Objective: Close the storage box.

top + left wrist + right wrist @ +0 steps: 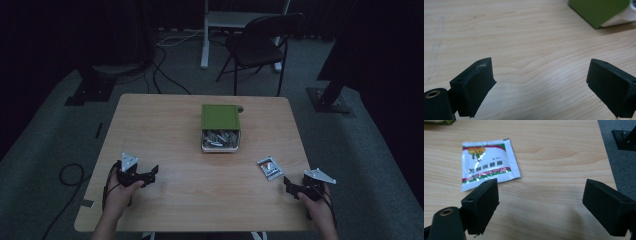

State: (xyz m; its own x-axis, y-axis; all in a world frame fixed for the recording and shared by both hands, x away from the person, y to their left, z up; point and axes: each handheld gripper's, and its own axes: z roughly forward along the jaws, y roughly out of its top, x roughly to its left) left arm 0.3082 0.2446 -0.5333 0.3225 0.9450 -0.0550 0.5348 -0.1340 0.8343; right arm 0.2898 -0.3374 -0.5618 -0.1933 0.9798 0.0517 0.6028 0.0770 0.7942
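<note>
A green-lidded box (220, 127) stands at the table's centre, its open front showing several packets inside; its green corner (599, 11) appears at the top right of the left gripper view. One white sachet (270, 167) with red and green print lies flat on the wood to the right of the box, and it sits just beyond my right gripper's left jaw as the sachet (486, 163). My left gripper (150, 175) rests open at the front left over bare wood (539, 82). My right gripper (289, 184) is open at the front right, empty (541, 205).
The wooden table (165, 135) has its right edge (609, 167) close beside my right gripper. A black folding chair (257, 45) and a white table leg (205, 35) stand behind the table. Cables (70, 175) lie on the grey floor at left.
</note>
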